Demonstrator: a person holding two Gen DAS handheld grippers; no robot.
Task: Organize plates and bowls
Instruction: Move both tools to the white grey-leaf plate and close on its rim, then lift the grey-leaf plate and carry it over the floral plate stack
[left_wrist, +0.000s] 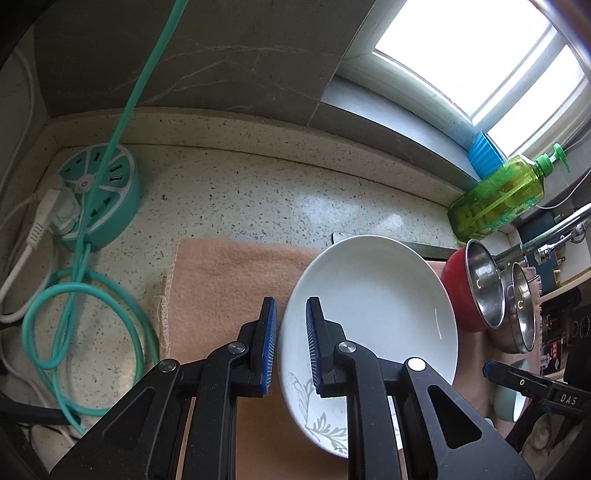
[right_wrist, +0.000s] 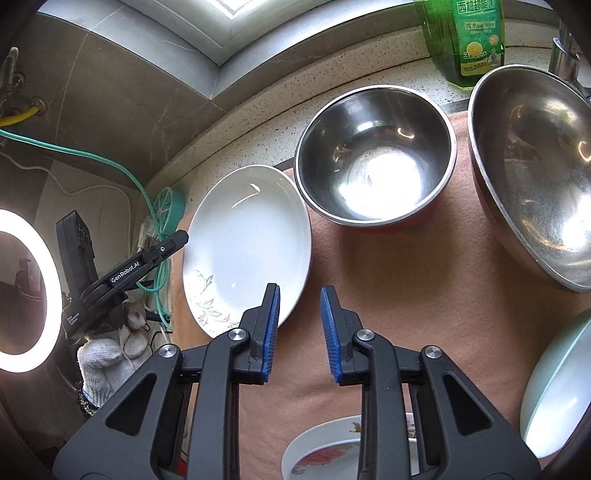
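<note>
left tongs (left_wrist: 291, 345): nearly together, straddling the near rim of the white plate (left_wrist: 373, 314); whether the pads actually bite it, hard to say from here
right tongs (right_wrist: 300, 332): narrow gap, nothing in it, hanging over the bare peach cloth (right_wrist: 406, 295)
white plate: flat on the cloth on the speckled worktop (left_wrist: 240, 192)
steel bowls (right_wrist: 375, 158): two, just past the plate
pale green bowl (right_wrist: 557, 387): cloth's right edge
</note>
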